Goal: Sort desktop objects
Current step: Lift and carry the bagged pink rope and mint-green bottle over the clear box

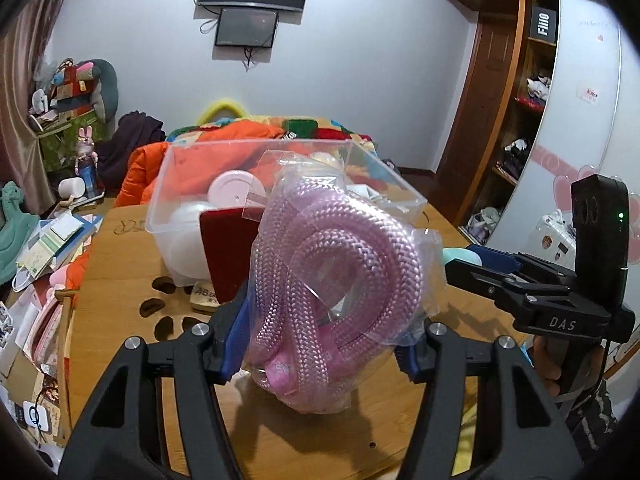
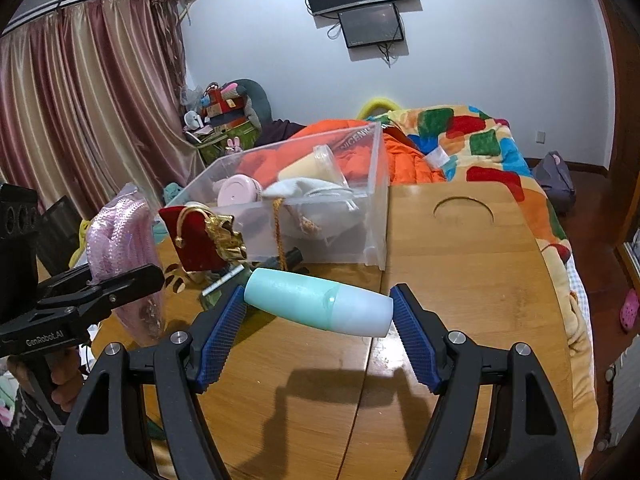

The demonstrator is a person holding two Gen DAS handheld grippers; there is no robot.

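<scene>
A clear plastic bag of coiled pink rope (image 1: 332,280) hangs above the wooden table (image 1: 120,280), casting a shadow below, with my left gripper (image 1: 320,340) shut on its lower part. My right gripper (image 2: 318,312) is shut on a teal and white bottle (image 2: 316,306), held lengthwise between the blue pads and raised off the table (image 2: 460,260). A clear storage bin (image 2: 376,200) stands just beyond both, holding a pink round lid, a cup and white cloth. The rope bag (image 2: 120,232) and left gripper (image 2: 136,276) show at the left of the right wrist view.
A red velvet pouch (image 2: 192,240) with gold trim leans on the bin's front, with a pen and small items beside it. Books and papers (image 1: 52,248) pile at the table's left edge. A bed with a colourful blanket (image 2: 480,140) lies behind; a wardrobe (image 1: 520,120) stands right.
</scene>
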